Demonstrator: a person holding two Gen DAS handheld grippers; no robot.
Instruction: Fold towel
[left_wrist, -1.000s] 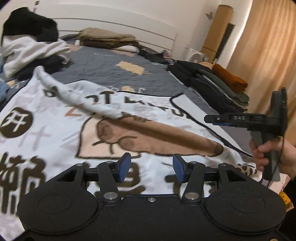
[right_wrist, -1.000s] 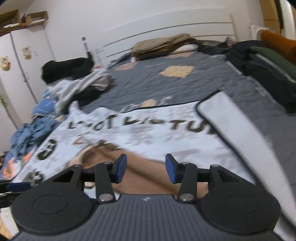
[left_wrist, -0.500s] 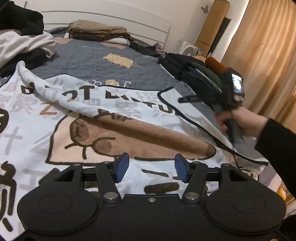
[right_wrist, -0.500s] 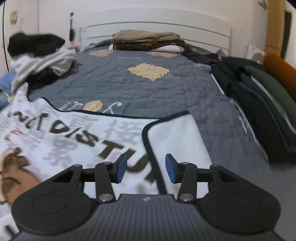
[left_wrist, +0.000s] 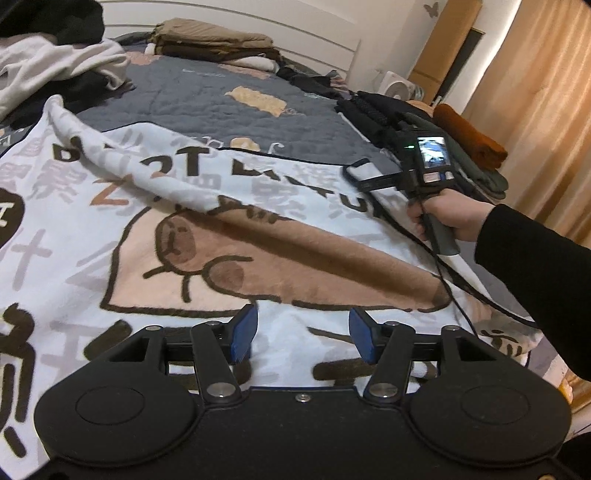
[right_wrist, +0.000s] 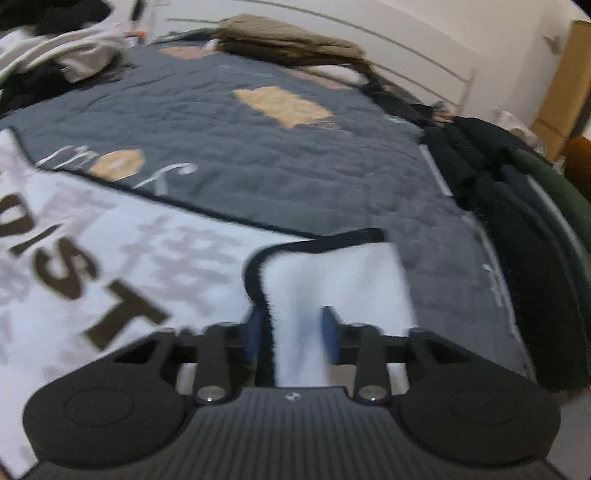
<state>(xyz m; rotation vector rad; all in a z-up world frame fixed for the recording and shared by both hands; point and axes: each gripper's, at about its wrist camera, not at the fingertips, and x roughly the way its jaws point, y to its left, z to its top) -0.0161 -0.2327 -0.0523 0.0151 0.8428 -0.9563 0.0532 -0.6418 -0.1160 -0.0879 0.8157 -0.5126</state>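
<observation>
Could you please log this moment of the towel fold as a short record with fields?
surface: bed with grey quilt
towel: spread printed side up, one ridge across it, far right corner turned over
left hand-held gripper: open, above the towel's near edge, holding nothing
right hand-held gripper: fingers either side of the turned-over corner; blurred, closure unclear
clutter: folded clothes at the headboard, dark clothes along the right edge

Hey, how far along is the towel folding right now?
Early. The towel lies spread on the bed, rumpled, with only its far right corner flipped over; no real fold yet. In hand: the right gripper has that corner between its jaws, not visibly clamped. The left gripper is open, holding nothing. All folds remain.
</observation>
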